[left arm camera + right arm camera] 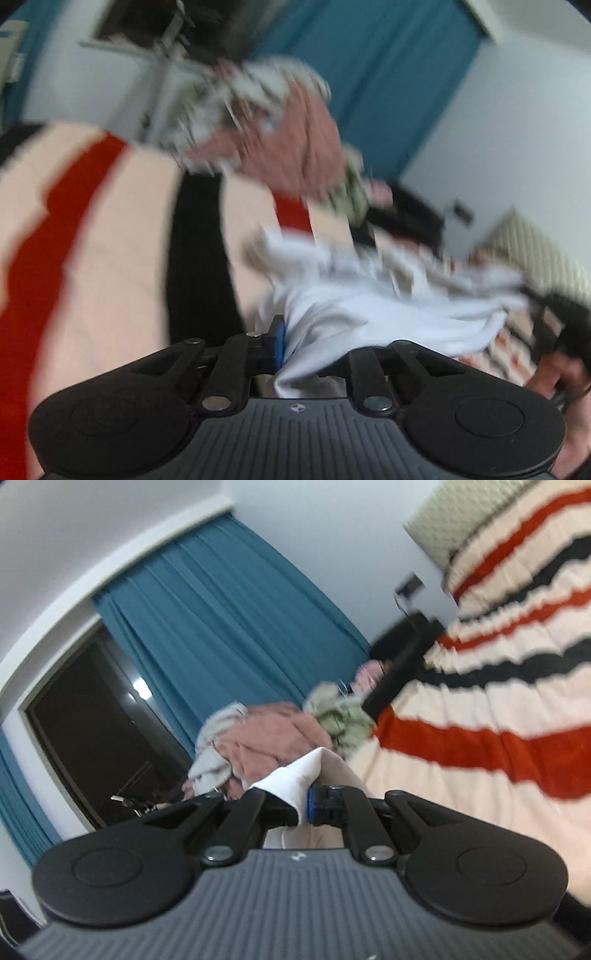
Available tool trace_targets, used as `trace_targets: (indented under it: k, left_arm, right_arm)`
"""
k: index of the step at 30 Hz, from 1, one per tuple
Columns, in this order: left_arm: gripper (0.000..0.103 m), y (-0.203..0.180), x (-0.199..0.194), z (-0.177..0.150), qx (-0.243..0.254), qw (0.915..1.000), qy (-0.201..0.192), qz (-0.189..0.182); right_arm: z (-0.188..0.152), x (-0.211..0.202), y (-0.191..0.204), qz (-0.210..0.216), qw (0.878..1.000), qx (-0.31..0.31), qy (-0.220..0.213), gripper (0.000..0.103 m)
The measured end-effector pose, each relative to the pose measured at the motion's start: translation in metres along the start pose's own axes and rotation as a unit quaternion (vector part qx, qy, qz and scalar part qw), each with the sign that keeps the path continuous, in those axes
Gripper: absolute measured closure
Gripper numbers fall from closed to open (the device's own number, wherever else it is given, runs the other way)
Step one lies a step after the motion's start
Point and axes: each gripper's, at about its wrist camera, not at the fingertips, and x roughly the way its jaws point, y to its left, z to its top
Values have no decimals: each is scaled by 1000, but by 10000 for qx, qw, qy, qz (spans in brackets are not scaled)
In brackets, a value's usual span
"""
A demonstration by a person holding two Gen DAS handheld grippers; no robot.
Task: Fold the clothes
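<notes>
A white garment (369,306) stretches from my left gripper (291,350) toward the right, blurred by motion. The left jaws are shut on its near edge, beside the blue pad (279,343). In the right wrist view my right gripper (303,806) is shut on a fold of the same white garment (299,775), which rises between the black fingers (328,805). At the right edge of the left wrist view, the other gripper (569,325) and a hand (554,380) show, holding the garment's far end.
A striped blanket (122,240) in cream, red and black covers the bed (480,716). A heap of pink, grey and green clothes (280,129) lies at its far side (266,734). Teal curtains (221,620), a dark window (92,720) and white walls stand behind.
</notes>
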Motion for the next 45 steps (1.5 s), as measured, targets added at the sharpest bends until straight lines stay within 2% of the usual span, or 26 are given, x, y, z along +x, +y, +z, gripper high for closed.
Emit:
trace_targets:
  k: [3,6,8,10,13,15,18,20,22,23,24,25,26,27,28,29,30,32,34,37,39,41,43,44,45]
  left_arm:
    - [89,6,-62,25,237,9976,-651,-63]
    - [88,2,-121,43,685,9897,-1237,-209]
    - [88,3,-152,51,770,9860,-1416,-422]
    - [87,9,-171,59,763,9846,-1436,-639]
    - [84,32,-158,68,436,9895,-1146,-764]
    - [83,53,-143,71,127,9929,-865,-804]
    - [83,105,-90,64,-642,9957,-115,-652]
    - [83,140,-47,54,-1096,9922,401,-448]
    - [82,164,-17,48,-1302,9894,603,-216]
    - [80,176,-3,45,-1403,9877,678,-109]
    - [73,186,6,45,-1506,9858,740,-58]
    - [68,195,13,46,-1611,9837,792,-46]
    - [58,201,16,49,-1682,9828,762,-34]
    - [45,207,16,53,-1730,9826,675,-23]
    - [41,211,15,57,-1758,9827,574,-27]
    - [34,212,15,60,-1754,9834,468,-41]
    - [23,214,9,62,-1730,9843,349,-80]
    - [16,207,-13,66,-1602,9869,117,-123]
    - [15,198,-36,70,-1456,9892,-107,-150]
    - [14,183,-69,75,-1103,9935,-271,101]
    - [13,175,-81,71,-959,9944,-244,380]
    - [13,171,-93,66,-954,9931,-196,649]
    - [13,171,-108,61,-1017,9914,-246,788]
    - [13,172,-113,60,-1077,9902,-276,842]
    - [13,173,-117,59,-1144,9891,-291,877]
  right_arm:
    - [8,-15,17,425,9990,-28,-106,97]
    - [14,-50,51,954,9942,-324,-380,97]
    - [20,-71,70,1175,9909,-376,-530,97]
    - [28,-88,86,1361,9878,-383,-650,96]
    - [32,-87,104,1488,9848,-645,-629,95]
    - [28,-67,109,1428,9866,-720,-327,95]
    - [1,-11,103,1033,9883,-996,526,95]
    - [-25,30,95,642,9821,-1297,1205,94]
    - [-52,70,78,323,9723,-1334,1889,92]
    - [-66,86,69,177,9671,-1306,2177,83]
    - [-77,97,62,3,9625,-1313,2376,76]
    - [-86,104,58,-111,9594,-1328,2488,64]
    - [-88,102,59,-106,9604,-1364,2425,53]
    - [-90,101,60,-101,9615,-1400,2363,46]
    - [-93,99,61,-96,9625,-1436,2300,28]
    - [-95,97,62,-91,9634,-1471,2238,16]
    - [-96,94,64,-58,9654,-1523,2116,16]
    - [-91,82,72,112,9714,-1698,1656,13]
    - [-88,70,80,226,9722,-1907,1340,13]
    - [-88,53,95,468,9686,-2228,997,13]
    - [-98,32,110,968,9565,-2488,1177,13]
    - [-112,8,127,1597,9358,-2755,1512,16]
    - [-135,-21,142,2250,9033,-3087,1952,30]
    - [-148,-34,150,2533,8831,-3284,2191,30]
    - [-164,-47,158,2792,8579,-3544,2458,30]
